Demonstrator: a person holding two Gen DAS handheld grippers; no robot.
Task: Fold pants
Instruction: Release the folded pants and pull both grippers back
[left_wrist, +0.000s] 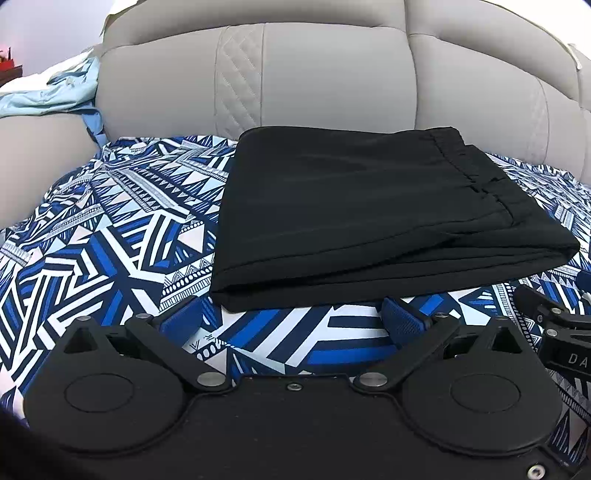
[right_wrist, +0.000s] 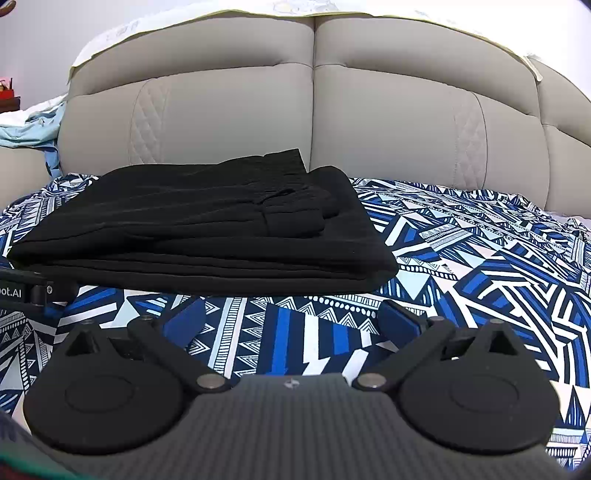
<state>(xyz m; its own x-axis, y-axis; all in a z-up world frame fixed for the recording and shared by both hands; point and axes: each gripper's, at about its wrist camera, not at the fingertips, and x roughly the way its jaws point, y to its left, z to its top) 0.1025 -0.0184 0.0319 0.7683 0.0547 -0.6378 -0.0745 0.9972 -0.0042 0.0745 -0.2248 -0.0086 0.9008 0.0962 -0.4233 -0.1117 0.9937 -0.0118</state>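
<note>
We have the black pants (left_wrist: 373, 218) lying folded in a flat, layered rectangle on the patterned sheet (left_wrist: 110, 236) of the bed, just ahead of both claws and touching neither. From our left claw (left_wrist: 295, 317) the bundle sits straight in front and a little to the right, its near edge just beyond the blue fingertips (left_wrist: 400, 319); from our right claw (right_wrist: 291, 319) it lies ahead and to the left. Its long axis runs across our line of reach, side to side, with the waistband end toward the right-hand side and the gray headboard (right_wrist: 314, 122) behind. Both claws are spread wide and empty. The left looks slightly nearer. The stack looks neat, edges roughly aligned, so we judge the folding essentially done; any further move would be a light tidy of the near edge.
</note>
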